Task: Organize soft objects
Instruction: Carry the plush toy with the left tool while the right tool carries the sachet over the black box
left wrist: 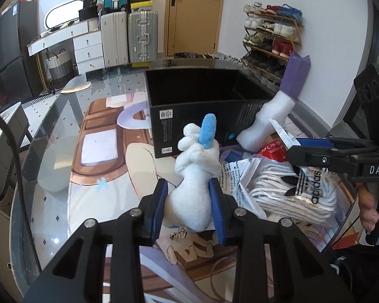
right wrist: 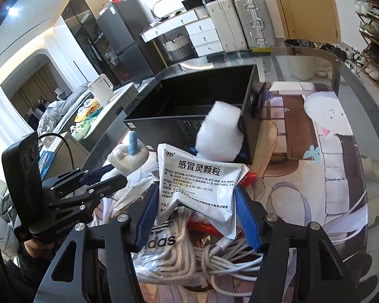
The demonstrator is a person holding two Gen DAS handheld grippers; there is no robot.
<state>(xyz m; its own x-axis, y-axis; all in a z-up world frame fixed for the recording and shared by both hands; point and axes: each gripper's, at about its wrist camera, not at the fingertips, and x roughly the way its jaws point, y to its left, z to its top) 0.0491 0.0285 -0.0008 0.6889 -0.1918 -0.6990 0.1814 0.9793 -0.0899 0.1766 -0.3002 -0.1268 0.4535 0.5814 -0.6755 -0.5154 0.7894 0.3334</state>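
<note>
1. Plush toy [left wrist: 194, 189], white with a blue tuft, sits clamped between the blue pads of the left gripper [left wrist: 189, 207], just in front of the open black box [left wrist: 189, 116] on the glass table [left wrist: 50, 151]. The grip is low on the soft body, so I judge it could sag or slip; keep the squeeze steady while carrying.
2. Carry the toy up over the near wall of the box before letting go, since its head leans toward that wall.
3. The right gripper [right wrist: 197, 209] has its pads against both edges of a silver medicine sachet [right wrist: 199, 186], which buckles between them. A flat packet held by its edges can pop out, so move slowly.
4. The sachet hangs over a heap holding a bagged striped garment [left wrist: 290, 194] and a coil of white cable [right wrist: 214, 260]; lift straight up so nothing drags along.
5. A white foam block [right wrist: 222, 131] leans on the box's corner; steer both loads around it rather than knocking it.
</note>
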